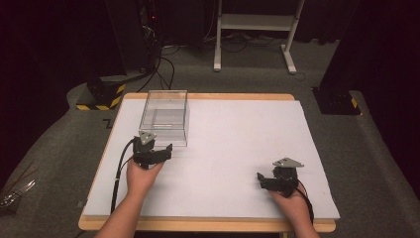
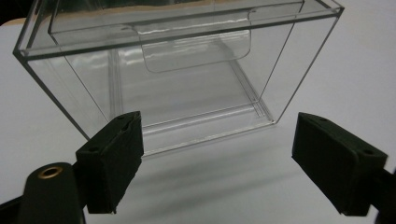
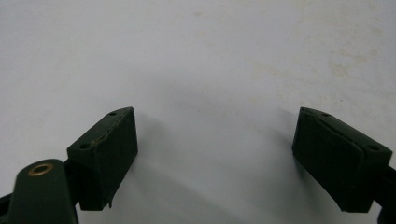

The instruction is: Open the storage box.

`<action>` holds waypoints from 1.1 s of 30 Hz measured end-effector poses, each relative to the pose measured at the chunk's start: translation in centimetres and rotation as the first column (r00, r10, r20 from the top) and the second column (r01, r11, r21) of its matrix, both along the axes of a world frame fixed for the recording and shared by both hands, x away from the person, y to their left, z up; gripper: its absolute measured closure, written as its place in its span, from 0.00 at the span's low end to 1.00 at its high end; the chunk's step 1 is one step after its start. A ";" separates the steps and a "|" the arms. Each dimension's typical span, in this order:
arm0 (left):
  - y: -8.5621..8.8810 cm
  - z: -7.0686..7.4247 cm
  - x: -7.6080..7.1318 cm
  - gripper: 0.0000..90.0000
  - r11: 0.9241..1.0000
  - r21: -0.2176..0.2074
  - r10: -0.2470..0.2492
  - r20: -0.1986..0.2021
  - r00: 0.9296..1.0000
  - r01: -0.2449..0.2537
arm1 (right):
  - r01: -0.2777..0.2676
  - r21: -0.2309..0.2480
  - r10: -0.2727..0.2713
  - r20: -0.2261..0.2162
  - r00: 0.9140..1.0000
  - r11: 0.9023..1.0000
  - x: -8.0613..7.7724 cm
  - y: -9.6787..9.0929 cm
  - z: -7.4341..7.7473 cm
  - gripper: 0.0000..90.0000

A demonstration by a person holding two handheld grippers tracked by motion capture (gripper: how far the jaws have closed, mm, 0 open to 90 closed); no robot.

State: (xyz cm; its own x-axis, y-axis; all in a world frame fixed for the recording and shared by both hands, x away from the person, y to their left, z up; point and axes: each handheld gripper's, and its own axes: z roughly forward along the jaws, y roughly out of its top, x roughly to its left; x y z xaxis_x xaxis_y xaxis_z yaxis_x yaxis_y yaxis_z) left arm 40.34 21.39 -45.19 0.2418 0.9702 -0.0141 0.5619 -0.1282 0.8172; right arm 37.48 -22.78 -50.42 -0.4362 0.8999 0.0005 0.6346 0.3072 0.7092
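A clear plastic box [image 1: 165, 117] stands on the white table sheet [image 1: 228, 144] at the back left. In the left gripper view the clear box [image 2: 182, 70] sits just ahead of the jaws, with an inner drawer and a curved pull tab. My left gripper [image 1: 157, 148] hovers right in front of the box, open, jaws wide apart and nothing between them; the same left gripper [image 2: 217, 163] frames the box's lower front edge. My right gripper [image 1: 261, 179] rests near the front right of the sheet, open over bare sheet, and the right gripper [image 3: 215, 158] holds nothing.
The sheet covers a wooden table [image 1: 208, 226]. Beyond the table, on grey carpet, stand a white frame [image 1: 255, 29], black stands with yellow-striped bases [image 1: 101, 94] and loose cables [image 1: 163, 64].
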 end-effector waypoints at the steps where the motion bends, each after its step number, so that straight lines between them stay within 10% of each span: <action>1: -0.1 0.0 0.2 0.19 1.000 -0.002 0.004 0.001 1.000 -0.004 | 0.000 0.001 0.000 0.000 1.000 1.000 0.0 0.0 0.0 0.16; 33: -1.5 0.3 4.2 0.19 0.988 -0.020 0.156 -0.003 0.988 -0.156 | -0.004 0.008 0.004 0.000 1.000 1.000 0.0 -0.1 0.0 0.16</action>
State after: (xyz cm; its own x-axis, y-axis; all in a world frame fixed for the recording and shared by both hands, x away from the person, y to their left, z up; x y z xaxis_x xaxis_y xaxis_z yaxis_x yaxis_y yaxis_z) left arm 44.52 19.89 -44.88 0.0876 0.9956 -0.0342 0.5749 -0.0225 0.8179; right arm 37.53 -22.91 -50.41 -0.4397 0.8981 0.0081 0.6334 0.3037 0.7117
